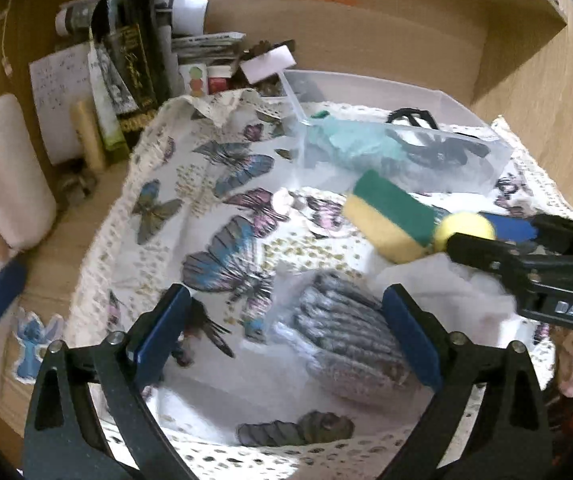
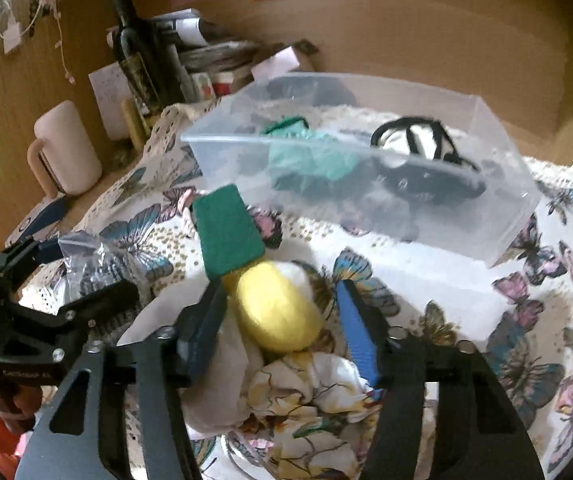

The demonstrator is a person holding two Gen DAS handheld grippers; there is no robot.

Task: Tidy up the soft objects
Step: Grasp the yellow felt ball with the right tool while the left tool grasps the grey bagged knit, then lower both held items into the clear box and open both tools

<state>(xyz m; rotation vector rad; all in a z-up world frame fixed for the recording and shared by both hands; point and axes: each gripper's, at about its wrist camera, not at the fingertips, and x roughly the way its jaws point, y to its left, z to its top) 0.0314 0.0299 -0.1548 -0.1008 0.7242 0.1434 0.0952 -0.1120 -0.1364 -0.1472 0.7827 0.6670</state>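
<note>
Spanning a wide gap, your left gripper point(image 1: 286, 332) has its blue pads spread to either side of a grey ribbed item in a clear bag point(image 1: 350, 340); the right-hand pad sits just beside the bag, the left pad is apart from it, nothing is clamped. Your right gripper point(image 2: 282, 328) is likewise spread wide, fingers flanking the yellow ball point(image 2: 278, 308) — the left pad lies close against the ball's side, the right pad stands clear of it, so no grip is shown. In the left wrist view the right gripper's body carries raised letters reading "DAS"; the small print on the left gripper's body in the right wrist view is too blurred to read. The dark bottle point(image 1: 130, 48) at the back has a gold-lettered label, illegible. The clear plastic box point(image 2: 498, 240) stands on the butterfly-print cloth point(image 1: 214, 168) and holds a teal soft piece point(image 2: 310, 156) and a black strappy item point(image 2: 426, 160). The green-and-yellow sponge point(image 1: 386, 216) lies on the cloth in front of the box, touching the ball. A crumpled floral cloth point(image 2: 314, 400) sits under the right gripper, just behind the ball. A pale mug point(image 2: 66, 152) stands left of the cloth.
</note>
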